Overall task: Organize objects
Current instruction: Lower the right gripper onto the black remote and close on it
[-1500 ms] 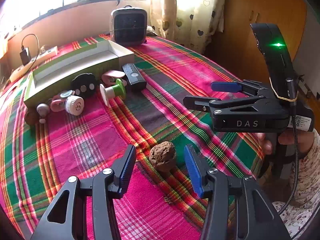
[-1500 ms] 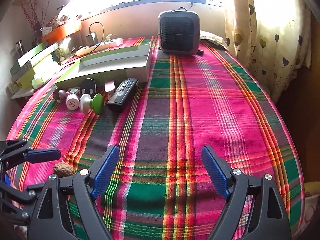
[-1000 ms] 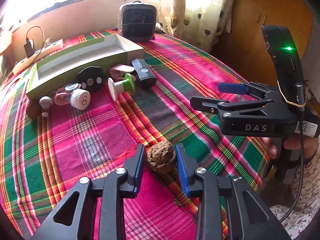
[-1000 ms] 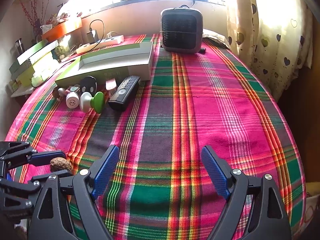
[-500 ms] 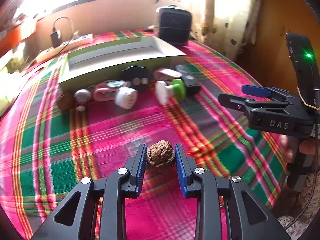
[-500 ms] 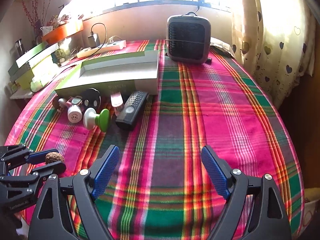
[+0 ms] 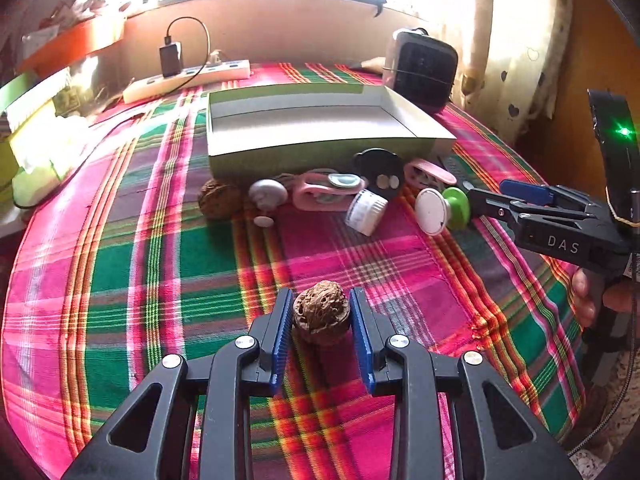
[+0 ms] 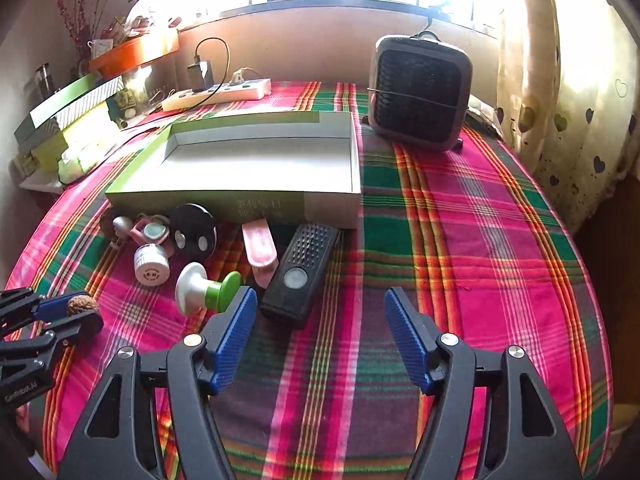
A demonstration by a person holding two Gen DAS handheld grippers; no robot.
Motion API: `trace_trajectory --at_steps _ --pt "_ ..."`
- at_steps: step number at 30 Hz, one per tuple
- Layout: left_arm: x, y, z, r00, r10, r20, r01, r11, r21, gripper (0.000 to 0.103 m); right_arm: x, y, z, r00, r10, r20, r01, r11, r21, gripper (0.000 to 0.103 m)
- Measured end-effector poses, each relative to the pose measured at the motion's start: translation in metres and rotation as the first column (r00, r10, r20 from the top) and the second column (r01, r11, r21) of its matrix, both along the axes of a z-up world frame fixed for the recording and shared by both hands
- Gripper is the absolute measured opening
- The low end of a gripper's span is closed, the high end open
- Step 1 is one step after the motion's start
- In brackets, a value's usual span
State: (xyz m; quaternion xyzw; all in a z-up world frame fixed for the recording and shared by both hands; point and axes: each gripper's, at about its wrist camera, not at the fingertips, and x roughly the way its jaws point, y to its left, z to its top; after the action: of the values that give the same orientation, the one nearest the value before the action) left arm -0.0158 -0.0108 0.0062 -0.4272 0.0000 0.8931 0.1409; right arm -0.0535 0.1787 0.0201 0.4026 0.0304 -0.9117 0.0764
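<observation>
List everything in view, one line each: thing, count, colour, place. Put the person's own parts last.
walnut: 2, brown; one in the left claw, another by the box's front left corner
box: 1, green outside and white inside, open, mid table
black disc: 1, leaning at the box's front
pink clip: 1, beside the remote
remote: 1, black, in front of the box
green and white knob: 1, on its side, left of the remote
white jar: 1, on its side
heater: 1, dark grey, behind the box
power strip: 1, white, back edge
tablecloth: 1, pink and green plaid
left claw: shut on the walnut
right claw: open, holding nothing, jaws just closing
hand: 1, on the right claw's handle
</observation>
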Motion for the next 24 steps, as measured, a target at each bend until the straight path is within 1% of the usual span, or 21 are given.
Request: trace_trajectory --at_steps 1,5,10,14,16,20,24 --pt "-0.002 -0.002 0.000 1.000 0.002 -0.001 -0.002 1.000 -0.001 0.027 -0.002 -0.001 -0.001 1.000 0.002 0.003 -0.002 1.000 -0.002 0.066" --pt "-0.007 -0.006 -0.001 1.000 0.003 0.007 -0.003 1.000 0.000 0.027 -0.010 -0.005 -0.004 1.000 0.005 0.015 -0.005 1.000 0.002 0.060" --pt "-0.013 -0.008 -0.001 1.000 -0.002 0.010 0.002 1.000 0.010 0.027 -0.018 -0.007 -0.006 1.000 0.004 0.024 -0.004 1.000 0.006 0.056" --pt "-0.017 -0.010 -0.001 1.000 0.002 0.012 -0.002 1.000 0.016 0.027 -0.022 -0.007 -0.007 1.000 0.004 0.030 -0.005 1.000 0.013 0.043" --pt "-0.019 -0.011 -0.001 1.000 0.000 0.013 0.000 1.000 0.018 0.027 -0.023 -0.006 -0.007 0.999 0.005 0.034 -0.006 1.000 0.014 0.040" --pt "-0.022 -0.012 -0.001 1.000 0.000 0.014 0.000 1.000 0.019 0.027 -0.024 -0.005 -0.010 0.999 0.003 0.047 -0.003 1.000 0.011 0.029" --pt "-0.024 -0.011 -0.002 1.000 -0.002 0.015 0.002 1.000 0.020 0.027 -0.026 -0.004 -0.010 0.999 0.004 0.049 -0.005 1.000 0.013 0.028"
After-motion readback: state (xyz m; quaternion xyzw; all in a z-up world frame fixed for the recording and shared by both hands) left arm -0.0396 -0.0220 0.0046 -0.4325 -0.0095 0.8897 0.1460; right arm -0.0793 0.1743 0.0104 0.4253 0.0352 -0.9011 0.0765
